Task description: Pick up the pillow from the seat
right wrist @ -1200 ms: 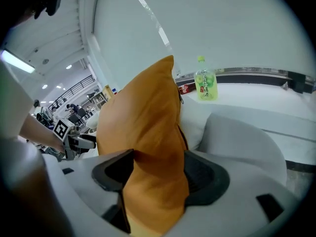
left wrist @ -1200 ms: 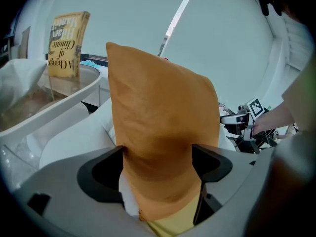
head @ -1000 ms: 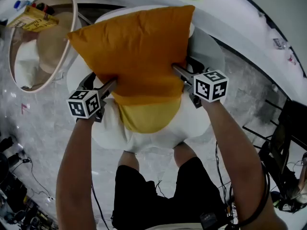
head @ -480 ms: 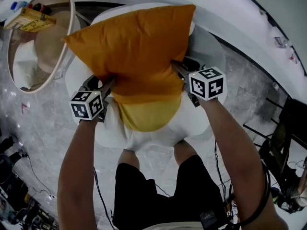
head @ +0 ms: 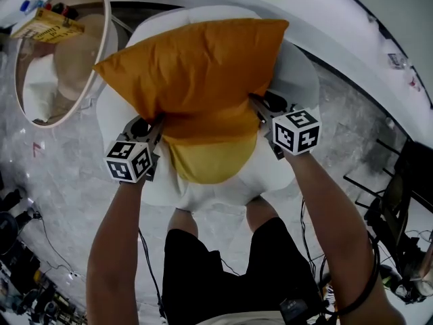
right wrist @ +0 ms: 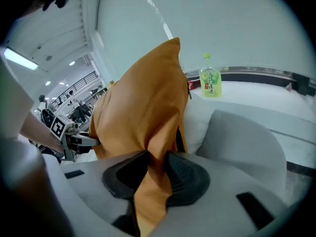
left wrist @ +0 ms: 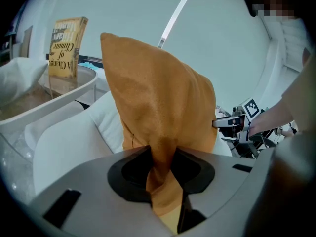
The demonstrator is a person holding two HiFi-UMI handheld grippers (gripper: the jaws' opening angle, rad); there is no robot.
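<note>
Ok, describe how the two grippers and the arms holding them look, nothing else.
The left gripper and the right gripper both have grey bodies, dark jaws and black pads. Each is topped by a white cube printed with black square markers. The forearms are bare, with no sleeves in view. The person wears black below the waist.

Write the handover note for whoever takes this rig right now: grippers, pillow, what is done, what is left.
Left gripper: jaws have just been closing and now pinch the fabric of the orange pillow at its left side.
Right gripper: likewise just closed, pinching the pillow's right side.
Pillow: standing on edge over the white seat, held between both grippers. Whether its bottom is clear of the seat cannot be told.
Done: both grips taken.
Left: lift the pillow up and away from the seat.
</note>
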